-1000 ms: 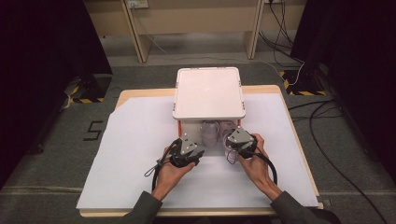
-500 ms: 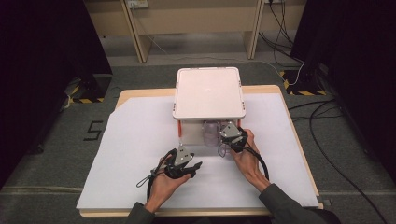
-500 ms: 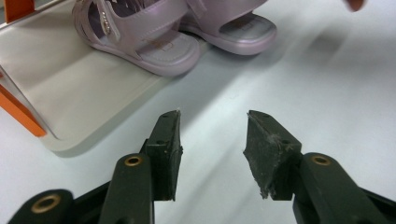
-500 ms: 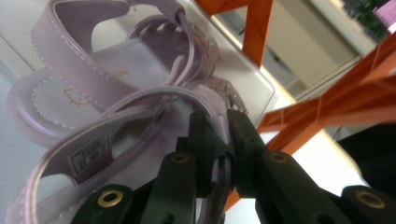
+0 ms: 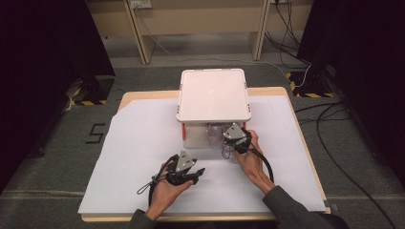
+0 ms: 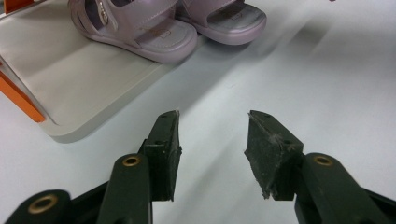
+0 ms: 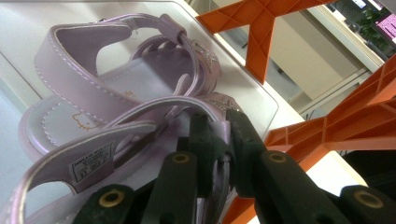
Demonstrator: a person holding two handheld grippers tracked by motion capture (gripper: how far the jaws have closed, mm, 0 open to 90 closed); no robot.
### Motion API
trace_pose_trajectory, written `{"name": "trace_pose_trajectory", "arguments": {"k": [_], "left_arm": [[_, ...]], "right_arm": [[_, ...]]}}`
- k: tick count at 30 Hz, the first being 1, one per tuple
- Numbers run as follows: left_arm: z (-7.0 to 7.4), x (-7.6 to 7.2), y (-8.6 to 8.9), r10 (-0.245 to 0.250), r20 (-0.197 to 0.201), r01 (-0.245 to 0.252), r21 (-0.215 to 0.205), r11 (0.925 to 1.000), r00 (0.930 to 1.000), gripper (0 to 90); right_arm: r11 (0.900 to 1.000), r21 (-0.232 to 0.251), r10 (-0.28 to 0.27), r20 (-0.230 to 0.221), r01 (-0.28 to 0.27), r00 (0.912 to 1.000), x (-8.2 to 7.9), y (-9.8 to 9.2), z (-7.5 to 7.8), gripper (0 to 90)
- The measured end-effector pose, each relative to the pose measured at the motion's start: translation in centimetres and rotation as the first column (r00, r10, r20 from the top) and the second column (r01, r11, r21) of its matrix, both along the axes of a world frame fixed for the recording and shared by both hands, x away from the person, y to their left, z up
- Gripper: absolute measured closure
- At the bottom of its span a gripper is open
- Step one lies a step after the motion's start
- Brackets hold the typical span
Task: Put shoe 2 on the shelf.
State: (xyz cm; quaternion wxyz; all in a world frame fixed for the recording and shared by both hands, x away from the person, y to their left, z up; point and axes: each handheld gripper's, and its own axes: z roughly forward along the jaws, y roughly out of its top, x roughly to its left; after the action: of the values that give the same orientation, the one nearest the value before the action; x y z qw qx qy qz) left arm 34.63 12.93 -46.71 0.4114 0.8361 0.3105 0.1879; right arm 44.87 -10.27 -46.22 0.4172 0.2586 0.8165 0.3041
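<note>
The right claw [image 5: 229, 138] pinches a sandal [image 7: 116, 112] strap on the rack's [image 5: 213, 93] lower shelf at frame centre, while the left claw [image 5: 193, 172], spread and empty, sits lower-left, farther off.

Two pale lilac child's sandals [image 6: 140, 28] with glossy straps sit side by side and touching at the front of the low white shelf [image 6: 70, 74] with orange braces, toes pointing outward, the nearer sandal [image 7: 116, 135] showing a printed label on its strap.
</note>
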Motion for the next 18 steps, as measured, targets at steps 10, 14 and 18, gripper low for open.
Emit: {"name": "trace_pose_trajectory", "arguments": {"k": [10, 14, 18], "left_arm": [[-0.4, -0.8, 0.9, 0.008, -0.015, -0.008, -0.004, 1.0000, 0.9999, 51.0], [-0.4, -1.4, 1.8, 0.022, -0.021, -0.022, -0.017, 0.9996, 0.9995, 50.3], [-0.5, -1.7, 2.3, 0.029, -0.026, -0.030, -0.024, 0.9993, 0.9992, 49.6]], "right_arm": [[0.989, 0.145, 0.020, -0.061, -0.011, 0.9979, -2.0, -1.7, 1.8, 52.7], [0.981, 0.192, 0.053, -0.107, -0.032, 0.9928, -3.9, -2.9, 2.9, 46.4], [0.975, 0.219, 0.074, -0.138, -0.042, 0.9877, -5.7, -3.8, 2.7, 41.9]]}}
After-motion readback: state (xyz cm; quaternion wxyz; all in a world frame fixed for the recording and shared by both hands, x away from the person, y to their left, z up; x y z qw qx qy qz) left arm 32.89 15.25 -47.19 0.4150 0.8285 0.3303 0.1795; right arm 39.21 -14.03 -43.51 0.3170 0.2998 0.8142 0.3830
